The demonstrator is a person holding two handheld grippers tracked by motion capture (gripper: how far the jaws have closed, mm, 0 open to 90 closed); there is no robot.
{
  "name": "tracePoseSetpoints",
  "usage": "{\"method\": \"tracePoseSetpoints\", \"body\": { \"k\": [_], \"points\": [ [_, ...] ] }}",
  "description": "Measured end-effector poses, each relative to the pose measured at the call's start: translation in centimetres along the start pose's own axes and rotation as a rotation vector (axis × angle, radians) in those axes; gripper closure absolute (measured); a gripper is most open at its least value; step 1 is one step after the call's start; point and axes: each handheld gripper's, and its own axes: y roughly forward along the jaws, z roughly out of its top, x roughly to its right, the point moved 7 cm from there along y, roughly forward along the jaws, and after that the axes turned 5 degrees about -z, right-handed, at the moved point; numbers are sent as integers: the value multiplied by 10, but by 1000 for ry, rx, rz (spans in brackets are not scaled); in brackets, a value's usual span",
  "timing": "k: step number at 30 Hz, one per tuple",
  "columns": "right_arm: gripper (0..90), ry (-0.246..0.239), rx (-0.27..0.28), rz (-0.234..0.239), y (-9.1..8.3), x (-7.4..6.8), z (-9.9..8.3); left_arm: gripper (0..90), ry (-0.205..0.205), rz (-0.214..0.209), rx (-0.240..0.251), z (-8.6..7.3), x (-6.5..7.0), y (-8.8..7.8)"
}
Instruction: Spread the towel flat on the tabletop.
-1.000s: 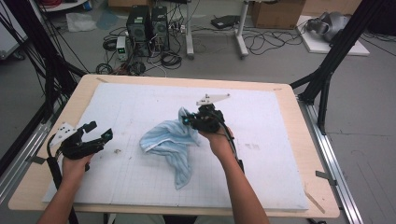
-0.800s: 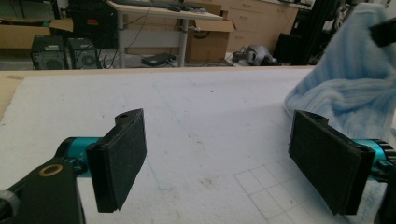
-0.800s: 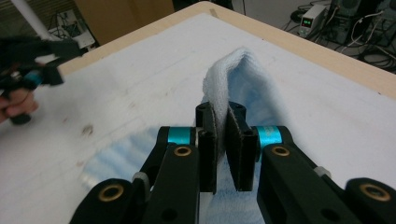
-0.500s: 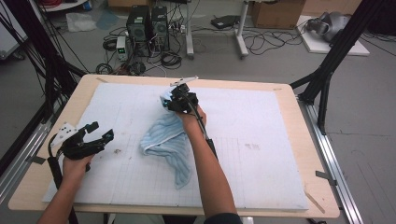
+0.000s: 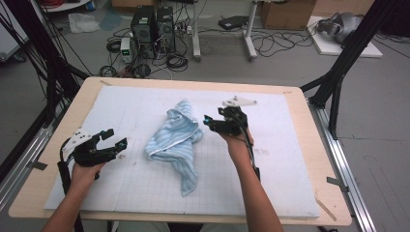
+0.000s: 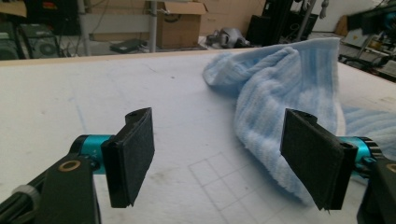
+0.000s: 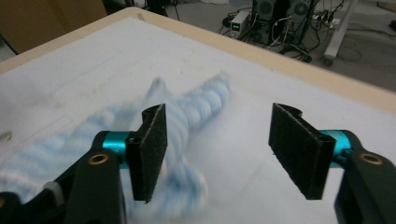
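Note:
A light blue striped towel (image 5: pixel 175 140) lies crumpled on the white gridded mat (image 5: pixel 280 183), one end reaching toward the far side. My right gripper (image 5: pixel 208 123) hovers just right of the towel's upper part, pointing left. Its jaws have just been opening and stand open with no cloth pinched; in the right gripper view (image 7: pixel 219 112) the blurred towel (image 7: pixel 201 100) lies beyond the left pad (image 7: pixel 149 149). My left gripper (image 5: pixel 115 137) rests low at the mat's left, open, its jaws having just closed a little. In the left gripper view (image 6: pixel 219 116) the towel (image 6: pixel 280 84) lies ahead to the right, apart from the pads.
The mat covers a wooden table (image 5: pixel 321 145) with a bare rim all round. Black frame posts (image 5: pixel 338 72) stand at the table's left and right sides. Computers (image 5: pixel 152 26), cables and cardboard boxes (image 5: pixel 285 12) sit on the floor beyond the far edge.
The right gripper pulled a towel edge toward the far left, let it go and swung back right with jaws open. The towel now reaches farther back. The left hand stayed put.

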Motion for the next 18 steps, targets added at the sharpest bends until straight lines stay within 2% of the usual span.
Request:
{"method": "tracePoseSetpoints", "body": {
  "k": [1,5,6,7,8,9,11,13,15,17,18],
  "points": [
    [347,-1,-2,-4,-8,3,-10,250,0,-25,-7,2,7,5],
    [309,-30,-26,-39,-35,13,-46,252,9,-59,-14,4,17,12],
    [309,-30,-26,-39,-35,13,-46,252,11,-76,-19,4,21,15],
    [292,-36,-37,-45,-46,15,-62,264,21,-105,-37,4,26,21],
    [281,-42,-51,-55,-51,17,-70,264,21,-105,-37,4,26,21],
    [272,-49,-55,-66,-55,19,-77,264,33,-119,-54,3,31,29],
    [256,-39,-56,-70,-61,22,-88,265,35,-131,-66,3,34,33],
    [229,-30,-60,-66,-65,25,-93,254,45,-149,-86,5,40,42],
    [216,-9,-50,-56,-69,26,-92,220,65,-144,-115,8,50,59],
    [215,-7,-39,-58,-70,28,-91,201,67,-145,-126,9,53,65],
    [214,7,-35,-56,-71,29,-90,199,80,-140,-158,8,57,76]
  ]
}}
